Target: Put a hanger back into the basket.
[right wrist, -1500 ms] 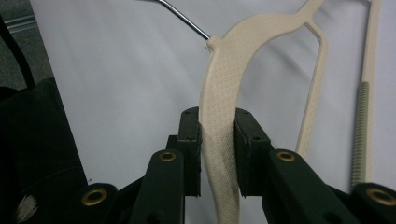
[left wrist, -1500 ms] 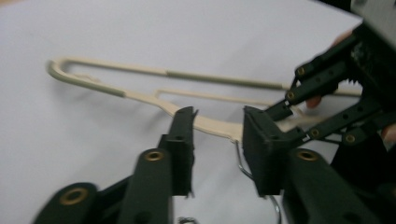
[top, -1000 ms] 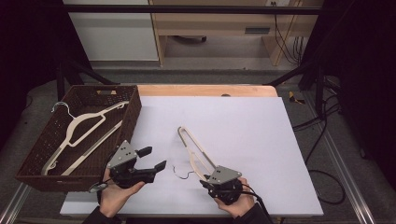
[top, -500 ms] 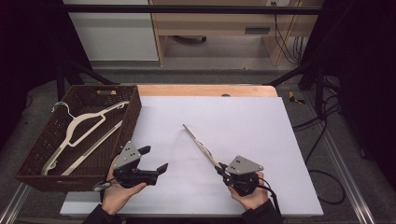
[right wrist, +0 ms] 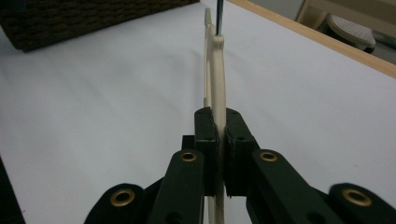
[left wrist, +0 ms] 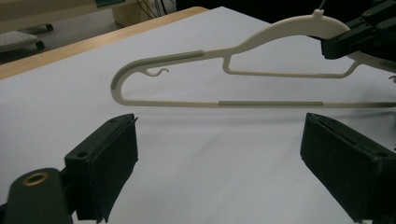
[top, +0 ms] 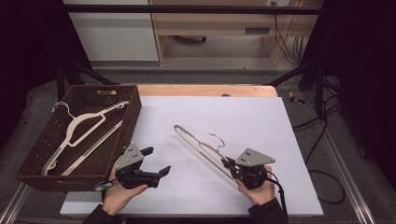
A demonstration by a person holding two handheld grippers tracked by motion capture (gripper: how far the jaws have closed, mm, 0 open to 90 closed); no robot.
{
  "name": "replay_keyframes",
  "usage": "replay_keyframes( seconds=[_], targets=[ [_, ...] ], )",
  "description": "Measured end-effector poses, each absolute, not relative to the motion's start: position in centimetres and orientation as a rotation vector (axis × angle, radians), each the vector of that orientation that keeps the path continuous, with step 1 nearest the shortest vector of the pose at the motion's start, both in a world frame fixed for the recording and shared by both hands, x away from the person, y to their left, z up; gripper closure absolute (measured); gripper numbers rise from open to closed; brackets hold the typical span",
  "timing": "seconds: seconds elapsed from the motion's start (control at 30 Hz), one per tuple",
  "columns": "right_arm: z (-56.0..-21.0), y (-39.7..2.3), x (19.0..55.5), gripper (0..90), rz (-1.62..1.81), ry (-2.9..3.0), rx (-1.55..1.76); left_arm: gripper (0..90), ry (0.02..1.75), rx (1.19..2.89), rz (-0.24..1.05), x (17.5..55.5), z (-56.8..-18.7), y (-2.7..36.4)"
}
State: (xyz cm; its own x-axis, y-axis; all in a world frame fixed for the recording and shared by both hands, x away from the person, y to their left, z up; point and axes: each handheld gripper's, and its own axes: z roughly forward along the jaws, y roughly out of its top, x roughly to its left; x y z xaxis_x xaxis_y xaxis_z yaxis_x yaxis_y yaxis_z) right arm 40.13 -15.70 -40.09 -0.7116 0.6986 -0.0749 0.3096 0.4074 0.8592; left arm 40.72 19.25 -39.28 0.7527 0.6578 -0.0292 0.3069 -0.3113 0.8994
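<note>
We hold the hanger (top: pixel 201 148) by one end, raised off the sheet (top: pixel 261 121).
High view: right gripper (top: pixel 229 164) clamps its near end; the long axis runs away toward the basket (top: pixel 133 109). Left gripper view: left gripper (left wrist: pixel 219 163), jaws just spread wide with nothing between, faces the hanger broadside. Right gripper view: jaws pinch the hanger.

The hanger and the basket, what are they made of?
The hanger looks like cream plastic, smooth and matt in one moulded piece, with ribbed grey strips that may be rubbery and a thin hook that seems to be metal wire. The basket looks like dark brown woven wicker or rattan, going by its criss-cross weave, though it could be a plastic imitation.
</note>
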Motion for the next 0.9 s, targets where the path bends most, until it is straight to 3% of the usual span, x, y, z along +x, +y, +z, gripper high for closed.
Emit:
replay_keyframes(
  seconds=[0.47, 0.7, 0.9],
  targets=[
    [-38.4, -12.9, 39.2, 86.6, 1.417, 2.451, 0.667, 13.3, 0.579, 1.991, 0.396, 40.2, -37.7, 16.7],
    [-38.6, -12.3, 39.0, 86.7, 1.431, 2.502, 0.628, 25.9, 0.536, 2.062, 0.375, 40.6, -38.1, 15.1],
    [-38.6, -12.0, 38.9, 86.6, 1.434, 2.535, 0.597, 43.5, 0.506, 2.102, 0.365, 41.2, -38.5, 14.6]
  ],
)
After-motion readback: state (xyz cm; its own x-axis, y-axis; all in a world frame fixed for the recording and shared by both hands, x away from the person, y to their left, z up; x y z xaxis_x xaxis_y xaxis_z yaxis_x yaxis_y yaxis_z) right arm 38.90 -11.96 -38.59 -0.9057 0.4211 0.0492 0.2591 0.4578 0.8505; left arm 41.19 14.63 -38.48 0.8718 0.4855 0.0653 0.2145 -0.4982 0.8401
